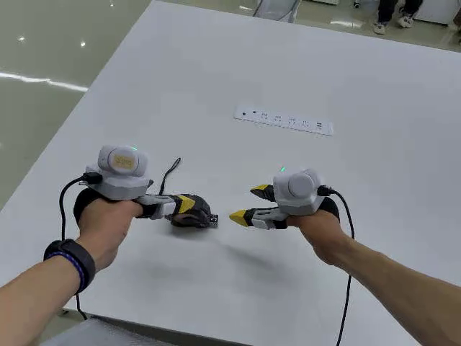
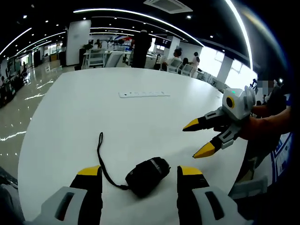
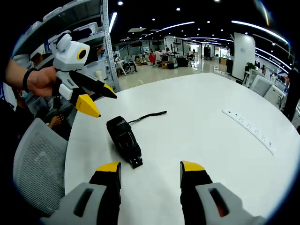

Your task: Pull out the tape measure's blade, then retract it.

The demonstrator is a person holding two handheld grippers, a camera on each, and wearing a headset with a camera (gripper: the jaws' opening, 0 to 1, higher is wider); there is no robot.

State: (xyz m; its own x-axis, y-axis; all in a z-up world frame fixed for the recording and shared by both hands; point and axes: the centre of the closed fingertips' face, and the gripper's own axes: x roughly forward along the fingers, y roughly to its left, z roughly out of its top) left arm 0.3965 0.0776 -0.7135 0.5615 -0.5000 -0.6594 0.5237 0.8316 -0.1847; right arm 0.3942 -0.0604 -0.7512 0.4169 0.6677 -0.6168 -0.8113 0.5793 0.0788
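The black tape measure [image 1: 193,213] lies on the white table [image 1: 216,86], just ahead of the left gripper [image 1: 176,207], whose jaws stand wide apart and hold nothing. The right gripper [image 1: 250,204] faces it from close by, equally wide open and empty. The case looks hard, compact and likely to slide on the smooth top, so the left should clamp its flat sides while the right pinches the small end tab [image 3: 136,163]; the thin blade will probably spring back.
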